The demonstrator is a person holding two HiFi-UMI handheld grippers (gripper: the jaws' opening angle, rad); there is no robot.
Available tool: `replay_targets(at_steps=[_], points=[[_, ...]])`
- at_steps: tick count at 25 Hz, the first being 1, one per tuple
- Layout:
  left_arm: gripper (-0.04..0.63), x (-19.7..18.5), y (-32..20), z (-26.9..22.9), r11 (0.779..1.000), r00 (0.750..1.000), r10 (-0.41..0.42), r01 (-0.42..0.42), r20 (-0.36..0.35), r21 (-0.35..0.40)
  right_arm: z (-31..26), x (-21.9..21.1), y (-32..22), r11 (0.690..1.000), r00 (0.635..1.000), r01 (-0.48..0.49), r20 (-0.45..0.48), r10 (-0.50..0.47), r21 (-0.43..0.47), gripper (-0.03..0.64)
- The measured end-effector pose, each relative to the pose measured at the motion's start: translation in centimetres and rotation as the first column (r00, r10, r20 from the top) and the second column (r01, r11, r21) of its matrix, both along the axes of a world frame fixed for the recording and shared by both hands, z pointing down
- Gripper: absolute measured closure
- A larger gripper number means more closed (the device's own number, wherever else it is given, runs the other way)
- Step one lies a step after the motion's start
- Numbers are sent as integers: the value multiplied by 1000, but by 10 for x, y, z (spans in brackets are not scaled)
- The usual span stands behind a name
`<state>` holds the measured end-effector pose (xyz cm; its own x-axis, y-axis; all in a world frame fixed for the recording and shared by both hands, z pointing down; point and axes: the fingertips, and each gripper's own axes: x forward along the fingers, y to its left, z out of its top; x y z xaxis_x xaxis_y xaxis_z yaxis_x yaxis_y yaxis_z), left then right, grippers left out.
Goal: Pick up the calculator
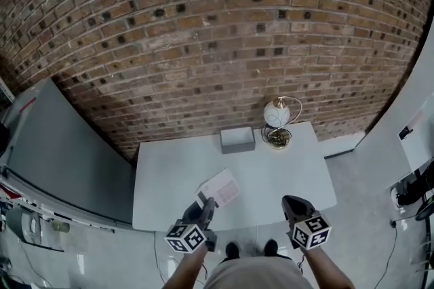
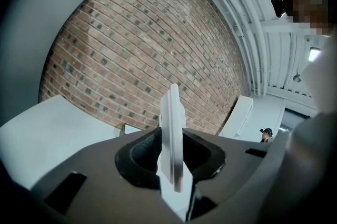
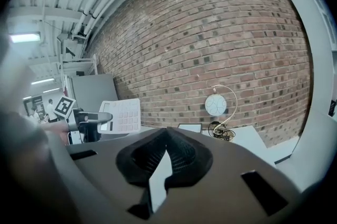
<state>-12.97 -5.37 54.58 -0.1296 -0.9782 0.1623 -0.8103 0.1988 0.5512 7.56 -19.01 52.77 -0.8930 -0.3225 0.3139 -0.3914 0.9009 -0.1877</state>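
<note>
The white calculator (image 1: 220, 189) is lifted off the white table (image 1: 291, 172) near its front edge, and my left gripper (image 1: 207, 203) is shut on its near end. In the left gripper view the calculator (image 2: 172, 128) stands edge-on between the black pads (image 2: 142, 157). The right gripper view shows its keypad face (image 3: 122, 115) held up at the left, with the left gripper (image 3: 87, 120) gripping its side. My right gripper (image 1: 295, 203) hovers over the table's front right, apart from the calculator. Its tips (image 3: 167, 136) meet with nothing between them.
A small grey box (image 1: 237, 139) and a round globe lamp (image 1: 278, 114) on a brass stand sit at the table's far edge against the brick wall (image 1: 217, 23). A grey cabinet (image 1: 54, 152) stands at the left. The person's shoes (image 1: 251, 250) show below the table's front edge.
</note>
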Motion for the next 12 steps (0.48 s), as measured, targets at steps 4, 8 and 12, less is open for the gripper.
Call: replay_targets(at_steps=[4, 8, 12], points=[[485, 8, 2, -8, 999, 999, -43, 43, 0, 9, -8, 5, -13, 999, 999, 47, 8, -47, 27, 606], [485, 14, 2, -14, 996, 997, -83, 83, -9, 17, -17, 10, -23, 996, 997, 72, 27, -74, 44, 606], [485, 18, 0, -18, 995, 995, -102, 102, -3, 19, -21, 13, -29, 995, 995, 86, 39, -88, 53, 606]])
